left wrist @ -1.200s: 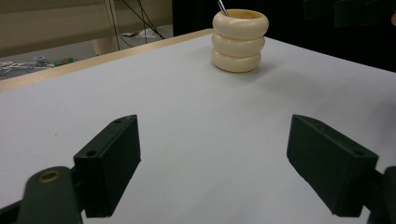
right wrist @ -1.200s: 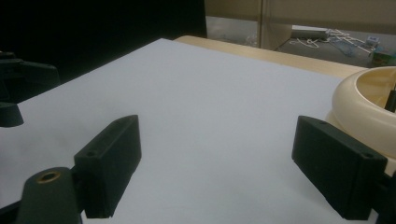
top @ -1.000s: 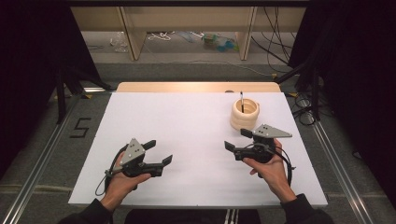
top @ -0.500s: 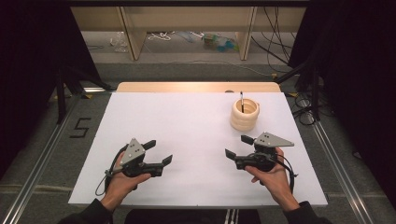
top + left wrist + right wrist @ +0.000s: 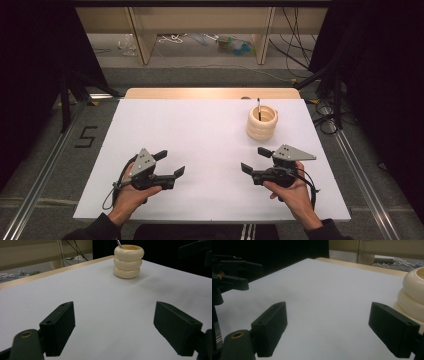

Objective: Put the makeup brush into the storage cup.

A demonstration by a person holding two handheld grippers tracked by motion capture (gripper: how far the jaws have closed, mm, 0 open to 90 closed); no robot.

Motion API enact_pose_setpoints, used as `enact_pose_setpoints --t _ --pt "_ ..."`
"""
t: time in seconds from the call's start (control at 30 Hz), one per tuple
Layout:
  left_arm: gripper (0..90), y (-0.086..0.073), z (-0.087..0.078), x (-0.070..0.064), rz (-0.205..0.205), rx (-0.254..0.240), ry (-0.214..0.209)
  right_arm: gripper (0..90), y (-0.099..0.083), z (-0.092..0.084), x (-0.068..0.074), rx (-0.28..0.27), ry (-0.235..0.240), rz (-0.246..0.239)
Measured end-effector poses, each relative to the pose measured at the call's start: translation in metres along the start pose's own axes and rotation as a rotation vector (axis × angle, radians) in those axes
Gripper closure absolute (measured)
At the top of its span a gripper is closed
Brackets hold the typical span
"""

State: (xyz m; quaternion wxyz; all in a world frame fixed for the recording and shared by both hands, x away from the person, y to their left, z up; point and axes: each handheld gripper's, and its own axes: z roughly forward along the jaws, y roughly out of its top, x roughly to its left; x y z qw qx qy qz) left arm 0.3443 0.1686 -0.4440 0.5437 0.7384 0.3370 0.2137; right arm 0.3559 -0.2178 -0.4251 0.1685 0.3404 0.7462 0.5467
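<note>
High view: left gripper and right gripper face inward, agape.

The right gripper now sits closer to the person than it did a second ago: in the high view it has drawn back from just below the ringed cream holder toward six o'clock, along the table's right side, and is now well apart from the holder. The hand that carries it has slid back with it toward the near edge.
</note>
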Motion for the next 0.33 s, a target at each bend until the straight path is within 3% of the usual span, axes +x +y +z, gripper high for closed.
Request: enact_pose_setpoints --t 0.33 --pt "17.5 0.0 0.0001 -0.0001 -0.001 0.005 0.005 16.5 0.0003 -0.0012 -0.0008 0.021 -0.004 0.013"
